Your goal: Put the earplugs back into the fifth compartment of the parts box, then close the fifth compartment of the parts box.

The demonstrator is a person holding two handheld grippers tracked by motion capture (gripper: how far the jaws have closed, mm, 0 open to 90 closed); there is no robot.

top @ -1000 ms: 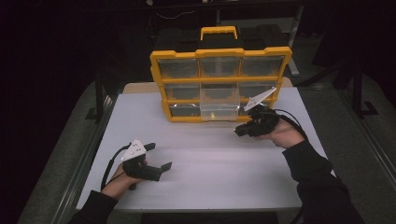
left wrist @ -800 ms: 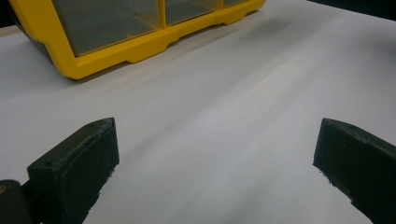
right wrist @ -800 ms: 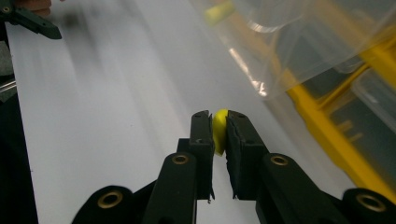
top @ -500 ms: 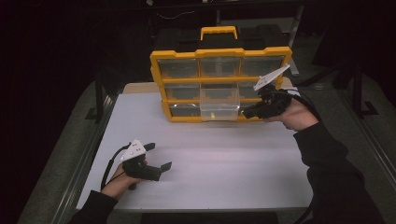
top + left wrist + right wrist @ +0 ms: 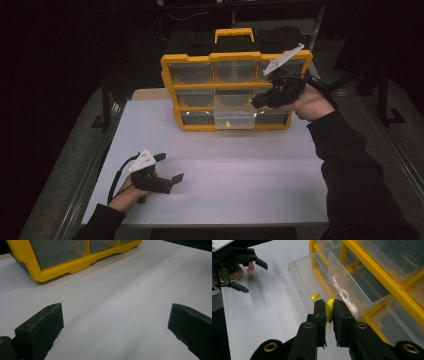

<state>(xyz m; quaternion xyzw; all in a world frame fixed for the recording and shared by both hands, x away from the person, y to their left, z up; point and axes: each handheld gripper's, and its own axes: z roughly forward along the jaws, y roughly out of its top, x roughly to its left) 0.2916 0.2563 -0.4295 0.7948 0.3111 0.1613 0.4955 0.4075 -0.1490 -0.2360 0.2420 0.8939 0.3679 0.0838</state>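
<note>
A yellow organizer (image 5: pixel 235 57) with clear drawers stands upright at the back of the white table (image 5: pixel 225 170). Its bottom middle drawer (image 5: pixel 235 120) is pulled out, with a small yellow piece (image 5: pixel 315 296) lying in it. My right gripper (image 5: pixel 329 307) is shut on a second small yellow piece (image 5: pixel 329 310) and hangs above that drawer; in the high view the right gripper (image 5: pixel 256 103) sits in front of the organizer's right side. My left gripper (image 5: pixel 167 167) rests low on the table at the front left, jaws wide open with nothing between them (image 5: pixel 115 322).
The organizer's bottom corner (image 5: pixel 32 270) lies ahead of the left gripper across bare white table. A black carry case with a yellow handle (image 5: pixel 234 34) stands behind the organizer. Metal frame rails run along both sides of the table.
My right hand has risen from beside the bottom drawer row to the height of the middle row, jaws still closed. The left hand has stayed put.
</note>
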